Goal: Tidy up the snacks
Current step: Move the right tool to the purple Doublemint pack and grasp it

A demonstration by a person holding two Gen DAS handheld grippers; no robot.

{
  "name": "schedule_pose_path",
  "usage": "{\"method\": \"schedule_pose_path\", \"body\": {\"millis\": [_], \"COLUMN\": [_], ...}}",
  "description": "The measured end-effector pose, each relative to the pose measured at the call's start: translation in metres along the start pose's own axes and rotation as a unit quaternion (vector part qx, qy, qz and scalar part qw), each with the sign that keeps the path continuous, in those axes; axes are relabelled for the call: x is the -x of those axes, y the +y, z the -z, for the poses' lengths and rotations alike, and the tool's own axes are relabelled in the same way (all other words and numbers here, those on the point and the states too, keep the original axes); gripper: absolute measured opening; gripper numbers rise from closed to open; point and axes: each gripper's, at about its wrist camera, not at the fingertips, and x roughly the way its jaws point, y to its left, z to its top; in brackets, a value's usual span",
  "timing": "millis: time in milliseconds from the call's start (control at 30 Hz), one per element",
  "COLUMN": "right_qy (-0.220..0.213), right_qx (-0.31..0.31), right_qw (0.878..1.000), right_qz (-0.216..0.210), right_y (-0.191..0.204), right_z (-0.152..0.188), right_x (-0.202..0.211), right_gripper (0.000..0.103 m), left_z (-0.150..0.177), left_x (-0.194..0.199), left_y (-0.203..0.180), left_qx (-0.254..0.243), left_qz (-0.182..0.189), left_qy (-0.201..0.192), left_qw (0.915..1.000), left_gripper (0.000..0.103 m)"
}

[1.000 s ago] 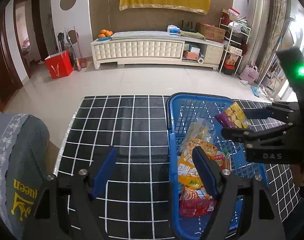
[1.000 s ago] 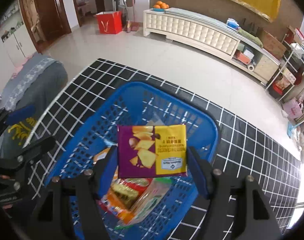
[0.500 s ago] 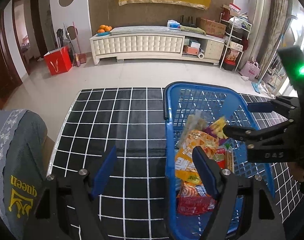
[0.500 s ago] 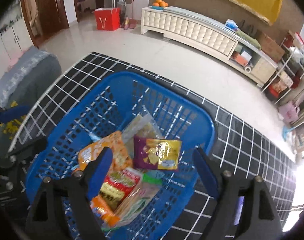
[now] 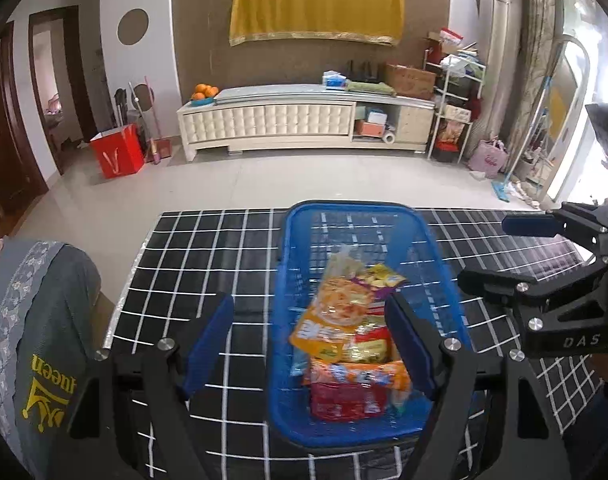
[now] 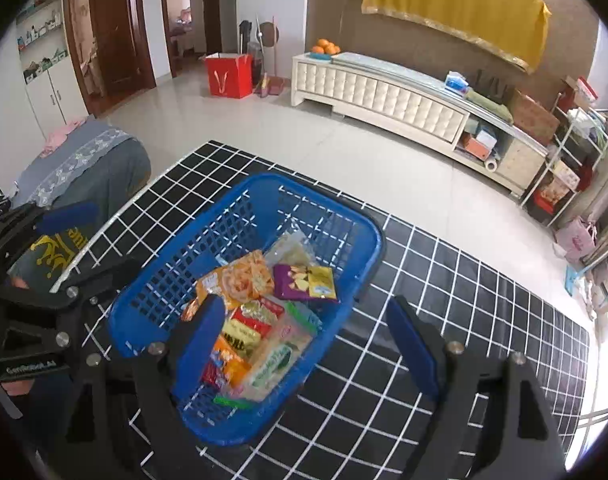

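Purple-and-yellow chip packet dropped into the blue basket; both tongs pulling clear.

The right tongs stood released and empty above the blue basket on the black grid-patterned table, and the left tongs were likewise spread with nothing between the pads. The purple-and-yellow chip packet lay flat on top of the other snack packets, beside the orange packet, towards the basket's far end. To finish this step well, I judged that the tongs should lift straight away from the pile without catching the rim or dragging a wrapper, then look for any snack left outside. A second earlier the right tongs had gripped that packet upright over the basket; half a second earlier it already lay inside. Both views now sat farther back from the basket.
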Motion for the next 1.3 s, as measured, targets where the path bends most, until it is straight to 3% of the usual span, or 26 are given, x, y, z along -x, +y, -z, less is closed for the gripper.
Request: {"method": "schedule_pose_path", "body": {"millis": [333, 433, 633, 767, 867, 1300], "right_qy": [-0.029, -0.05, -0.079, -0.078, -0.071, -0.001], "right_qx": [-0.038, -0.045, -0.055, -0.067, -0.081, -0.138], "right_qw": [0.999, 0.997, 0.994, 0.993, 0.992, 0.988], "right_qz": [0.012, 0.03, 0.048, 0.055, 0.058, 0.067], "right_y": [-0.024, -0.031, -0.046, -0.059, -0.072, -0.13], "right_z": [0.025, 0.035, 0.054, 0.063, 0.071, 0.099], "right_x": [0.04, 0.051, 0.067, 0.07, 0.068, 0.007], "right_gripper": [0.092, 0.098, 0.103, 0.103, 0.103, 0.103], "left_z": [0.004, 0.006, 0.012, 0.011, 0.01, 0.009], "left_x": [0.023, 0.024, 0.023, 0.02, 0.016, -0.059], "left_y": [-0.033, -0.042, -0.056, -0.06, -0.06, -0.051], "left_qx": [-0.019, -0.03, -0.047, -0.04, -0.041, -0.048], "left_qz": [0.011, 0.011, 0.002, -0.001, -0.001, -0.035], "left_qy": [-0.033, -0.032, -0.03, -0.021, -0.013, 0.06], "left_qw": [0.9992, 0.999, 0.9985, 0.999, 0.9991, 0.9964], "left_gripper": [0.076, 0.088, 0.088, 0.09, 0.103, 0.103]}}
